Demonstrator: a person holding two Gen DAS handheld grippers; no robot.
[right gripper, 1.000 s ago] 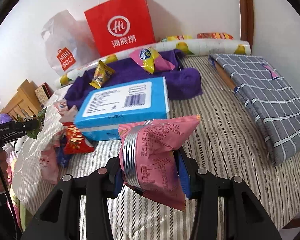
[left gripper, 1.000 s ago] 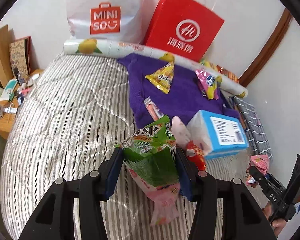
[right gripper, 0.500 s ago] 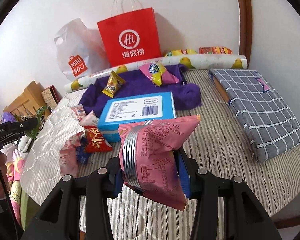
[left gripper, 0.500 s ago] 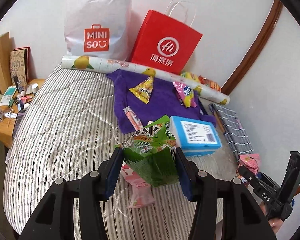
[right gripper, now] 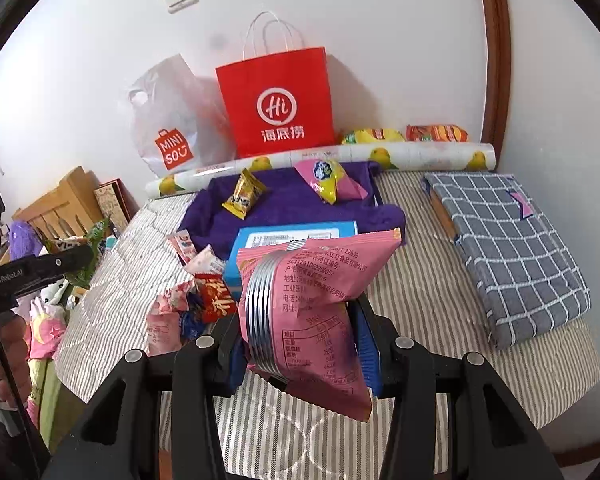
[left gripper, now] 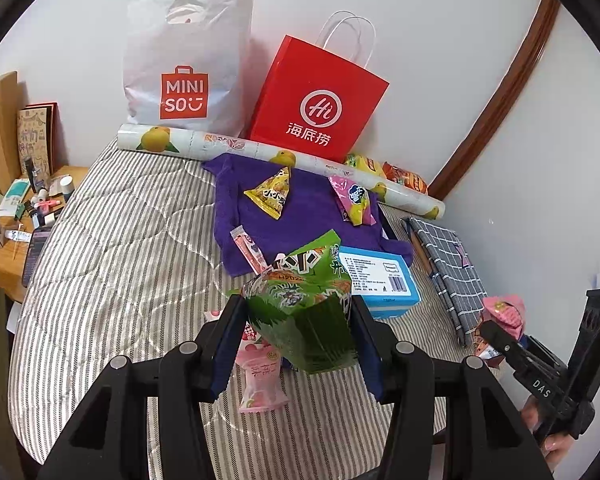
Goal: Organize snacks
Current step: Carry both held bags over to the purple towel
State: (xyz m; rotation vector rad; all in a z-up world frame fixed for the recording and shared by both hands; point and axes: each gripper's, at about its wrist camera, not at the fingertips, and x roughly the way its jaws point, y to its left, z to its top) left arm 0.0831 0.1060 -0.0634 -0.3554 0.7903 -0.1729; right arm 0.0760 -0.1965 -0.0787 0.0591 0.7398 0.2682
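1. Two packets ride above the striped bed [left gripper: 112,240]; we judge either could slip, since we pinch puffy, slick film.
2. Our left gripper [left gripper: 296,322] clamps the green snack bag [left gripper: 304,312] between narrowed jaws.
3. Our right gripper [right gripper: 300,332] squeezes the pink snack packet [right gripper: 312,300] likewise, its top rising above the jaws.

Both wrist views downward over bed [left gripper: 112,248]

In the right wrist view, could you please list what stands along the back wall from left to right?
White shopping bag → red paper bag → yellow snack packet → orange snack packet.
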